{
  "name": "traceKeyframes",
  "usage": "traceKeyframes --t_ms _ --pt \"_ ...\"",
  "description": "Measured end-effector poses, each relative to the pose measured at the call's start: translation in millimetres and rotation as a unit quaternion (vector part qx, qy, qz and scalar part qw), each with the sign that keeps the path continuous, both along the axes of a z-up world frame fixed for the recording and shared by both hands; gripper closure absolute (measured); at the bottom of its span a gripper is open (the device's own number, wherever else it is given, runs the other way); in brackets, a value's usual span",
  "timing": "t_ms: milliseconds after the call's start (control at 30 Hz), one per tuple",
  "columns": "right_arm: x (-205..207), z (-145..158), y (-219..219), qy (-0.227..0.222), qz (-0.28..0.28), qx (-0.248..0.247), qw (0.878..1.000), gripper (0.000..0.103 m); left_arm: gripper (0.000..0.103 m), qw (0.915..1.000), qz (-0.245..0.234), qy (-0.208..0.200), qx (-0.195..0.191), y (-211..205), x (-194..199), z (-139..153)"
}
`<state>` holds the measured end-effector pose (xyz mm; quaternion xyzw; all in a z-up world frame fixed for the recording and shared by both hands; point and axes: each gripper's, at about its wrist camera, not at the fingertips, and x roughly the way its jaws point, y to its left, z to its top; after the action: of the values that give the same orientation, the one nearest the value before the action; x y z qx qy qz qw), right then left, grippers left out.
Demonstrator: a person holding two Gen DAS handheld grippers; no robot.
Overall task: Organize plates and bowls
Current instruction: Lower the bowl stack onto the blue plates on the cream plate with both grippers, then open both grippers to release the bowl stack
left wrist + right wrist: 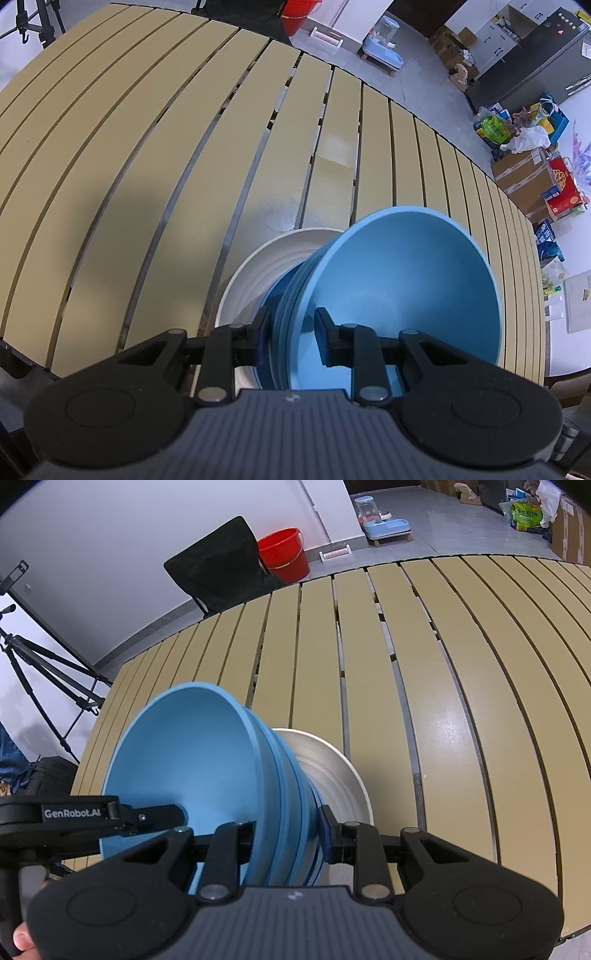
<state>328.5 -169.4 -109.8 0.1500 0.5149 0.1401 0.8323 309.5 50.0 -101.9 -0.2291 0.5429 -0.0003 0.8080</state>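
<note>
The left tongs are pinching the rim of a stack of blue bowls, with one finger inside the top bowl and one outside. The right tongs are pinching the same stack on its other side, the same way. Both tongs are squeezed narrow on the rims.

The bowls are sitting one inside the other. The stack is sitting over a white plate, and the plate is lying on the bench. I cannot tell if the bottom bowl is touching the plate. In the right view, the plate is peeking out to the right of the bowls.

The bench is made of long tan slats with thin gaps between them. The stack and plate are sitting near the close edge of the bench.

In the right view, the left tongs are reaching in from the left, and a fingertip is showing in the bottom corner.

Past the bench, a red bucket is standing on the floor next to a black chair. A tripod is standing on the left.
</note>
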Motion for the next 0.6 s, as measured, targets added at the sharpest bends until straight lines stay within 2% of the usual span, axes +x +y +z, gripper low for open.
traceKeyframes --t_ms 367,400,467,500,533,600 --pt "0 0 0 -0.002 -0.002 0.004 1.000 0.078 0.077 1.0000 0.006 -0.004 -0.002 0 -2 1" --pt "0 0 -1 -0.003 -0.001 0.004 1.000 0.077 0.076 0.9999 0.006 -0.009 0.000 1 -3 3" --pt "-2 4 -3 -0.011 -0.004 0.008 1.000 0.075 0.066 0.9998 0.007 -0.016 0.004 2 -5 7" --pt "-2 7 -4 -0.015 -0.006 0.010 1.000 0.067 0.062 0.9998 0.008 -0.020 0.005 3 -6 9" --pt "-4 10 -5 -0.021 -0.008 0.011 1.000 0.054 0.058 0.9997 0.010 -0.023 0.006 4 -7 11" --pt "-8 17 -7 -0.036 -0.010 0.007 0.999 0.043 0.056 0.9993 0.012 -0.033 0.011 6 -11 15"
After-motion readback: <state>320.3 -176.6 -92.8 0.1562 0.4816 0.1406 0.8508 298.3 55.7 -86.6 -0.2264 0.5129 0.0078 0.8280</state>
